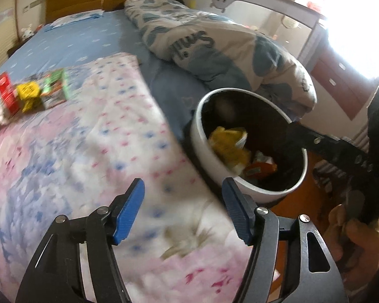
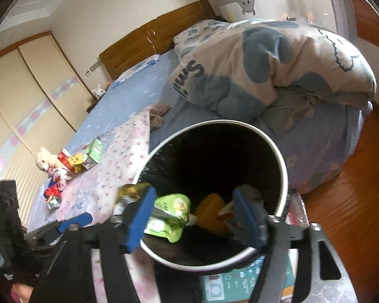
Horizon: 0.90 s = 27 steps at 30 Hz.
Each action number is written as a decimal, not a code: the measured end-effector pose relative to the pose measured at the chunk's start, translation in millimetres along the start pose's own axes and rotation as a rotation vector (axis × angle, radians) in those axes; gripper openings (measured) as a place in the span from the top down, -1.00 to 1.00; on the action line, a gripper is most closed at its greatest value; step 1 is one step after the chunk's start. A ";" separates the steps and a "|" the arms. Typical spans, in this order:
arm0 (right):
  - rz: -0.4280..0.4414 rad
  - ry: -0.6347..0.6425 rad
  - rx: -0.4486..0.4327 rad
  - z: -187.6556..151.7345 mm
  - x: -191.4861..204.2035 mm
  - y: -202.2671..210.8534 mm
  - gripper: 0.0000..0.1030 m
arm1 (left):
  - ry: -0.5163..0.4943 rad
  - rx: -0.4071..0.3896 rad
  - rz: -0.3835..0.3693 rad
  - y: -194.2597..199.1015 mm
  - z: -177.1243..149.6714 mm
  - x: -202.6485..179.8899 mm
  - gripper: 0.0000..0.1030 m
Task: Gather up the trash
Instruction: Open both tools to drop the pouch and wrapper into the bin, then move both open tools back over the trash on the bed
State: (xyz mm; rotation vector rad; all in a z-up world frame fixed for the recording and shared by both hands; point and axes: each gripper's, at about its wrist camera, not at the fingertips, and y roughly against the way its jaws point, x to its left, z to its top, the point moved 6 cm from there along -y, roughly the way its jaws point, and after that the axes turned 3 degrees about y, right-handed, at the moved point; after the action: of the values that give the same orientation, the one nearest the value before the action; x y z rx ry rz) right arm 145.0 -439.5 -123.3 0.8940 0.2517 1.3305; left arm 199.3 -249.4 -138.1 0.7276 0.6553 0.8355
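A white-rimmed trash bin [image 1: 250, 189] with a black liner stands beside the bed; it shows in the right wrist view [image 2: 281, 161] too. Yellow and orange wrappers [image 1: 230, 146] lie inside it. My right gripper [image 2: 192, 214] is open over the bin mouth, and a green wrapper [image 2: 170, 214] hangs loose between its pads, falling into the bin. My left gripper [image 1: 183, 209] is open and empty above the floral blanket [image 1: 88, 151]. More trash lies on the bed: a red packet [image 1: 6, 93], a yellow wrapper [image 1: 29, 96] and a green carton [image 1: 56, 88].
A folded blue-and-white duvet [image 1: 214, 45] lies on the bed behind the bin. A plush bear [image 2: 44, 160] sits near the trash pile [image 2: 70, 166]. A teal box [image 2: 240, 282] lies under the bin. The wooden floor [image 2: 353, 202] is at the right.
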 end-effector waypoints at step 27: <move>0.214 0.153 0.071 -26.9 155.6 -50.9 -0.51 | 0.291 -0.075 0.235 64.7 -50.6 177.7 -0.33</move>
State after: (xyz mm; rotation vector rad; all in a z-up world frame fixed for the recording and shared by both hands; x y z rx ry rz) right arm 206.8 -285.6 -125.9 0.8980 0.3308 1.6007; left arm 224.9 -56.3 -157.1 0.6273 0.8026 1.1911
